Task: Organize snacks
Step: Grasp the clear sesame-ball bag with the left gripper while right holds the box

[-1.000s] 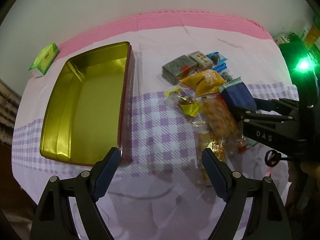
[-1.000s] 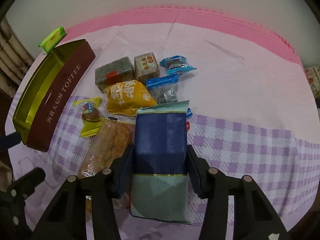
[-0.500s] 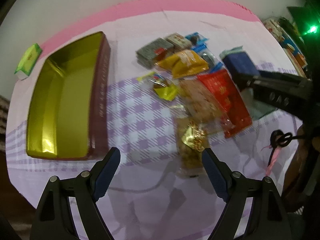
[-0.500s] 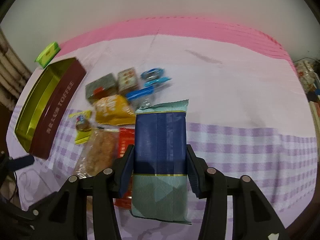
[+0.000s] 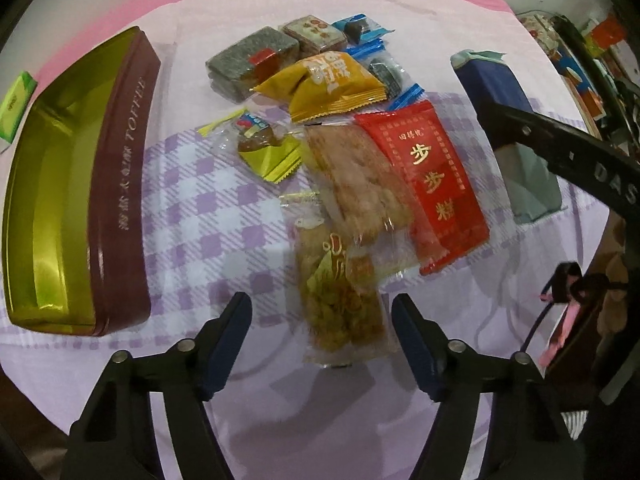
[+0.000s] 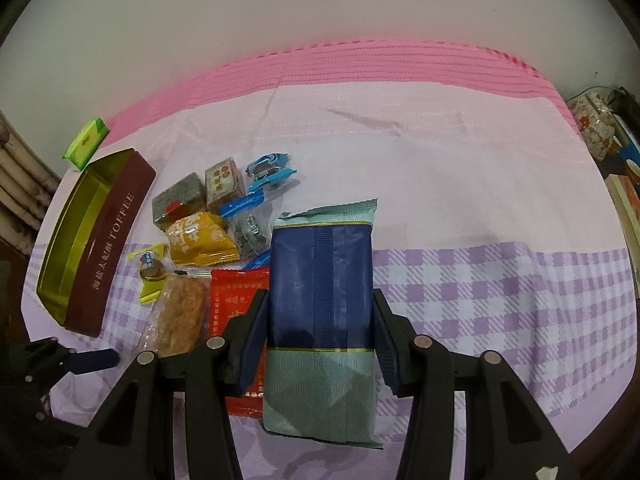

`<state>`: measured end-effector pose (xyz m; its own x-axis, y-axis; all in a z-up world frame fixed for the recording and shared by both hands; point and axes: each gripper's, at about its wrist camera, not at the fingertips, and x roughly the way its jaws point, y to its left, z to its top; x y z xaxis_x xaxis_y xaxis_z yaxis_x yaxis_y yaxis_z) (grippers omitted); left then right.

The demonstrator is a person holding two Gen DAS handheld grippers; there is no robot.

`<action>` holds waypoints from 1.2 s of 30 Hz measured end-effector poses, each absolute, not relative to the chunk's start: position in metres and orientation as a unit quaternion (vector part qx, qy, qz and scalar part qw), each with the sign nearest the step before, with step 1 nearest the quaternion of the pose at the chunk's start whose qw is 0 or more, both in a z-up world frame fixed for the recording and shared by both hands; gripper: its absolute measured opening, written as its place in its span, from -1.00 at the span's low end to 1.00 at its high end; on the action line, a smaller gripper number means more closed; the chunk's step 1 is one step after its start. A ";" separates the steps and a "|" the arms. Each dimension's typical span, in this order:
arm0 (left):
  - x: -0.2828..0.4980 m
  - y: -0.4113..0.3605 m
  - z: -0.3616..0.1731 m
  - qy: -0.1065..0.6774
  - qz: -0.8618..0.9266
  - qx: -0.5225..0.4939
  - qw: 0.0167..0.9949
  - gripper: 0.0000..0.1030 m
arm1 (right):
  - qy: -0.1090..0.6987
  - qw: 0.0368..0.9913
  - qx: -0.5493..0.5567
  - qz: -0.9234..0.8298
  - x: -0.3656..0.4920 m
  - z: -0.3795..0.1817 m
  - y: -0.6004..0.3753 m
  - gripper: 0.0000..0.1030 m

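A pile of wrapped snacks lies on the checked cloth. It holds a red packet (image 5: 432, 184), a long clear packet of crisp pieces (image 5: 356, 176), a yellow packet (image 5: 332, 84) and several small sweets. My left gripper (image 5: 322, 312) points down over a clear packet of golden snack (image 5: 340, 304). Its jaws are closing either side of that packet, with a gap at both pads. My right gripper (image 6: 320, 308) is shut on a dark blue and teal packet (image 6: 320, 280), held above the cloth to the right of the pile. The open gold-lined toffee tin (image 5: 120, 160) stands to the left.
A small green box (image 6: 86, 142) lies beyond the tin near the back left corner. A pink mat (image 6: 360, 64) runs along the wall. Printed clutter (image 5: 580, 60) stands past the table's right edge. A dark cord with a pink tag (image 5: 560, 308) hangs at the right.
My left gripper has moved from the tin to over the snack pile, come lower, and narrowed its jaws. The right gripper has lifted the blue packet, which uncovers the red packet.
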<state>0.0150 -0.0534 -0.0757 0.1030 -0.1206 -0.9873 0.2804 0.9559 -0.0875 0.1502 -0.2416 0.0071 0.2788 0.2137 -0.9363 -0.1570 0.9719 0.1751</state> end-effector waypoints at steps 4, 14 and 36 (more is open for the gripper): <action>0.026 -0.057 -0.083 0.661 -0.132 0.053 0.737 0.31 | 0.588 0.800 0.025 0.119 0.149 0.009 -0.242 -0.12; 0.027 -0.060 -0.091 0.665 -0.134 0.053 0.732 -0.13 | 0.595 0.795 0.026 0.112 0.149 0.003 -0.243 -0.12; -0.004 -0.019 -0.066 0.650 -0.129 0.058 0.746 -0.21 | 0.618 0.783 -0.008 0.070 0.152 -0.019 -0.246 -0.12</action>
